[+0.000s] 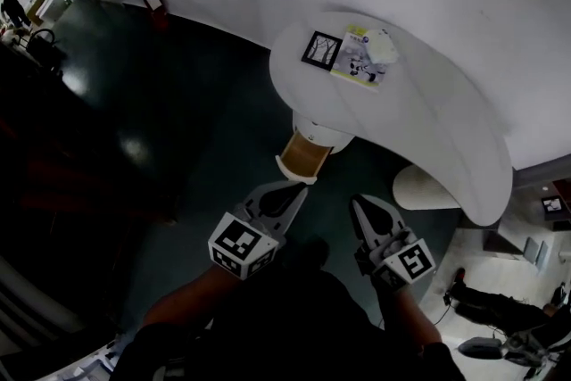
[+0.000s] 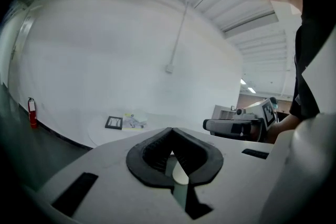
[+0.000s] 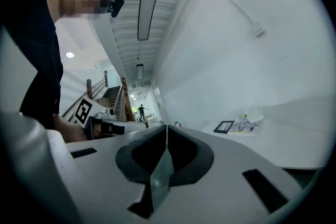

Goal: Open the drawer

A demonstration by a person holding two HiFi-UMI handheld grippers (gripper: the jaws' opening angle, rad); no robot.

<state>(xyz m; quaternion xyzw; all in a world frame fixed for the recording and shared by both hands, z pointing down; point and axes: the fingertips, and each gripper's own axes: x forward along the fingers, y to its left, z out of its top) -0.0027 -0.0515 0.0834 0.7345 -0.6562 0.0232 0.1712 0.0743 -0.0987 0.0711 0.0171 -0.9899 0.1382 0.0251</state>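
Observation:
A tan drawer (image 1: 301, 158) juts out from the white pedestal (image 1: 319, 135) under the curved white table (image 1: 437, 125). Both grippers hang above the dark floor, short of the drawer and touching nothing. My left gripper (image 1: 293, 188) points at the drawer's front edge, and its jaw tips meet with nothing between them (image 2: 170, 132). My right gripper (image 1: 359, 202) floats to the drawer's right, jaws closed and empty (image 3: 167, 127). Each gripper view shows the other gripper off to the side: the right one (image 2: 233, 126) and the left one (image 3: 102, 126).
A black picture frame (image 1: 321, 50) and a booklet (image 1: 361, 58) lie on the tabletop. A white rounded seat (image 1: 424, 189) stands under the table's right part. A red fire extinguisher (image 1: 153, 3) stands at the far wall. Dark gear lies at the lower right (image 1: 491, 303).

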